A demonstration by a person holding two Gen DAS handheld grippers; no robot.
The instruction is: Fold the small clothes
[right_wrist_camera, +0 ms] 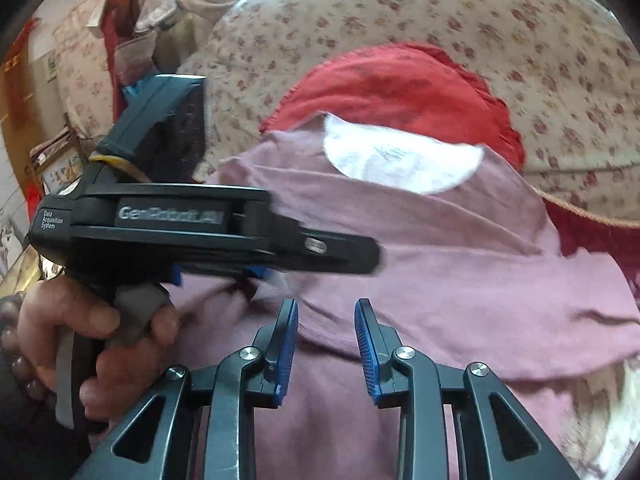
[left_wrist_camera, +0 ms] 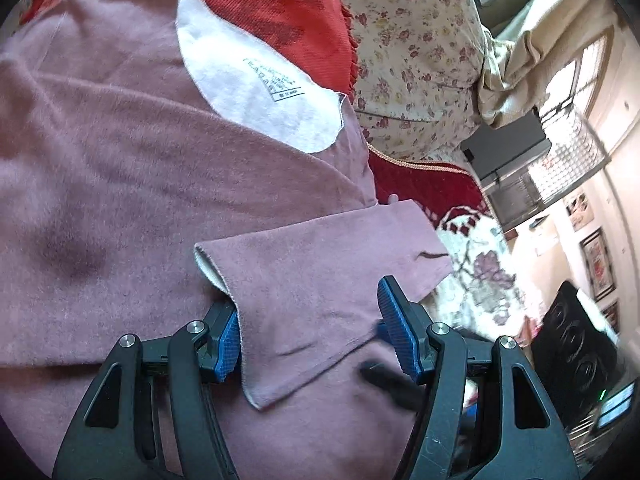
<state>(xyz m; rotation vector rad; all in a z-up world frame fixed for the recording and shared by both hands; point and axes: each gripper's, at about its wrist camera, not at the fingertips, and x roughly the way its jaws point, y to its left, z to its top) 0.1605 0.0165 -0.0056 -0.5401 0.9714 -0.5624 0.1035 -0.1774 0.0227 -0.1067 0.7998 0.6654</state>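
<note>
A dusty pink top [left_wrist_camera: 120, 168] lies spread on the bed, its white inner neck with a printed label [left_wrist_camera: 264, 80] showing. One sleeve [left_wrist_camera: 320, 280] is folded in over the body. My left gripper [left_wrist_camera: 308, 320] is open, its blue pads on either side of that sleeve, not clamping it. In the right wrist view the same top [right_wrist_camera: 440, 264] fills the middle. My right gripper [right_wrist_camera: 326, 336] is open and empty just above the cloth. The left gripper's black body [right_wrist_camera: 180, 224], held by a hand, lies over the top's left part.
A red cushion [left_wrist_camera: 272, 8] lies beyond the neck, with a floral pillow [right_wrist_camera: 400, 12] behind it. The bedspread is red and cream patterned [left_wrist_camera: 476, 264]. Room furniture and a window [left_wrist_camera: 572, 132] stand off to the right.
</note>
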